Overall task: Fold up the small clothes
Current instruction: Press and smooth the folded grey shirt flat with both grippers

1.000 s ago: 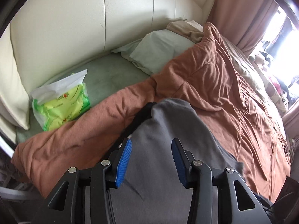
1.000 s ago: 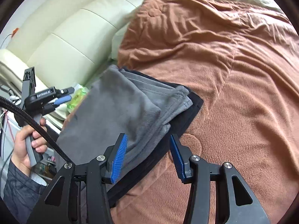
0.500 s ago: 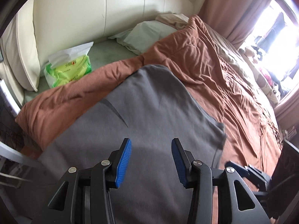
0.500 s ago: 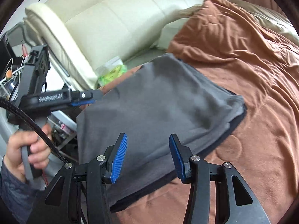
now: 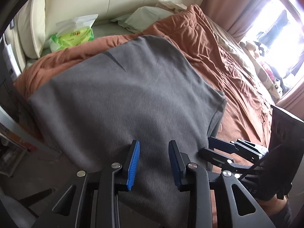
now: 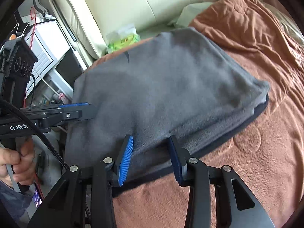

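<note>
Rust-brown quilt (image 5: 224,60) fills most of both views, spread and rumpled across the bed, with the cream padded headboard (image 5: 117,0) curving behind it. On top of the quilt, at the near corner of the bed, lies the grey garment (image 5: 123,98), folded into a broad flat panel, its near part draping over the bed's edge. A thin dark mark sits on its far side. From the right wrist view the grey garment (image 6: 171,87) shows stacked layers along its right edge, and a darker cloth (image 6: 245,125) peeks out from underneath as a narrow black border.

Next down in size: a pale green pillow (image 5: 146,19) against the headboard, and just beside it a yellow-green tissue pack (image 5: 74,36) on the sheet.

Now the tools. The left gripper (image 5: 153,163) hangs over the near part of the garment, blue pads spread well apart, nothing pinched between them. The right gripper (image 6: 150,159) sits at the garment's layered near edge, its jaws likewise wide; the cloth lies between and beyond the pads, but no grip on it is visible. A hand (image 6: 13,163) at the far left of the right wrist view clutches the left tool's handle.
</note>
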The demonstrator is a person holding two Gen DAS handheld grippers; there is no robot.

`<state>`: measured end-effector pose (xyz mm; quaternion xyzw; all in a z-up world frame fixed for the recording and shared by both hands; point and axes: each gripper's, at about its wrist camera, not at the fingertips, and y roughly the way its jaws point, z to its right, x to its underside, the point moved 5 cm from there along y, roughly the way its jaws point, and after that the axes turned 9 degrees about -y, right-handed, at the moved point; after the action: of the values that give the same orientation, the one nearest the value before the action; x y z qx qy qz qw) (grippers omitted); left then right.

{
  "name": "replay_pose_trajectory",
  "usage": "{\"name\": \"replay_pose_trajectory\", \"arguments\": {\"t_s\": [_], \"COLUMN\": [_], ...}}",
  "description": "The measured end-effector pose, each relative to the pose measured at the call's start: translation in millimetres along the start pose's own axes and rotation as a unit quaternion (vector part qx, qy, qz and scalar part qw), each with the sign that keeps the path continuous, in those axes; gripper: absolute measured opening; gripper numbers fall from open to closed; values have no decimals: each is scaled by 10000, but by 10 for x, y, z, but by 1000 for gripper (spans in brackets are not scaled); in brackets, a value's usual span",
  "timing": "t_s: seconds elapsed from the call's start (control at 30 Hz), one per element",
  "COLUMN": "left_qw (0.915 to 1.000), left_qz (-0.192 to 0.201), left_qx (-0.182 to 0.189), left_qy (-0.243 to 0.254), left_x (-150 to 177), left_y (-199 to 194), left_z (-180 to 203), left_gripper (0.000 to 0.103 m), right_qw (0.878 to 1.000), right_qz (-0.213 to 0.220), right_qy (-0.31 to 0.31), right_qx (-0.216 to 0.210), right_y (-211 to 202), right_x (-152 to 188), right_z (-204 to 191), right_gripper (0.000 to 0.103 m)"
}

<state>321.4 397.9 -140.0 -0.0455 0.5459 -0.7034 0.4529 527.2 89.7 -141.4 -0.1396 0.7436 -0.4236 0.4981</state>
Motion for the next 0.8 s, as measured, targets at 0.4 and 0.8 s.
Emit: {"name": "replay_pose_trajectory", "arguments": {"t_s": [0.4, 0.8], "left_qw": [9997, 9977], "left_qz": [28, -2], "left_qx": [217, 637], "left_qy": [106, 245], "left_x": [321, 494], "left_y": [-75, -72], "left_z": [156, 489], "left_gripper": [18, 12], "right_qw": [9992, 9952], "right_qz": [-263, 123], "right_qy": [-59, 339], "right_qx": [286, 913], "right_y": [-57, -962], "right_x": [150, 308], "right_z": [-75, -129], "right_gripper": [33, 34]}}
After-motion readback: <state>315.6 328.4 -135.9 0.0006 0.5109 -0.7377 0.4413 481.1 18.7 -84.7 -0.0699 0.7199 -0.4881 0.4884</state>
